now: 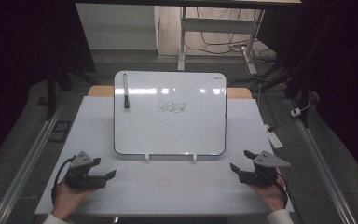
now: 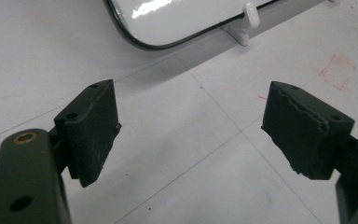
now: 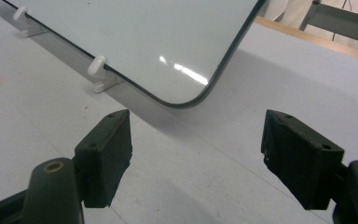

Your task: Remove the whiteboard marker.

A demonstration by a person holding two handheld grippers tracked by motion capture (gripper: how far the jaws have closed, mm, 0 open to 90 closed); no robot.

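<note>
The whiteboard [image 1: 170, 121] stands propped at a tilt near the middle of the tabletop [image 1: 168, 191], its lower edge resting in 2 small white clips [image 1: 147, 157] that sit on the table surface. Neither gripper touches it.

The left gripper [image 1: 103, 168] has its jaws spread wide with nothing between them; in the left gripper view the 2 black pads [image 2: 93, 130] stand well apart over bare white tabletop [image 2: 191, 154], and the board's lower left corner [image 2: 168, 23] with 1 clip [image 2: 249, 18] lies just beyond them. The right gripper [image 1: 240, 161] is likewise wide open and holds nothing; in the right gripper view its pads [image 3: 107, 154] frame bare table, with the board's lower right corner [image 3: 182, 56] and a clip [image 3: 98, 70] near ahead.

In the high view each gripper rests low near the front edge of the tabletop, the left one toward the front left corner, the right one toward the front right corner, both pointing inward toward the space below the board. A hand [image 1: 67, 196] holds the left gripper from beneath, and the other hand [image 1: 270, 193] holds the right.

On the board a black scribble [image 1: 171, 107] sits near the middle of its upper half. A marker [image 1: 125, 91] with a black cap lies against the board near its upper left corner, pointing up and down. Faint red marks [image 2: 338, 72] show on the tabletop in front of the board.
</note>
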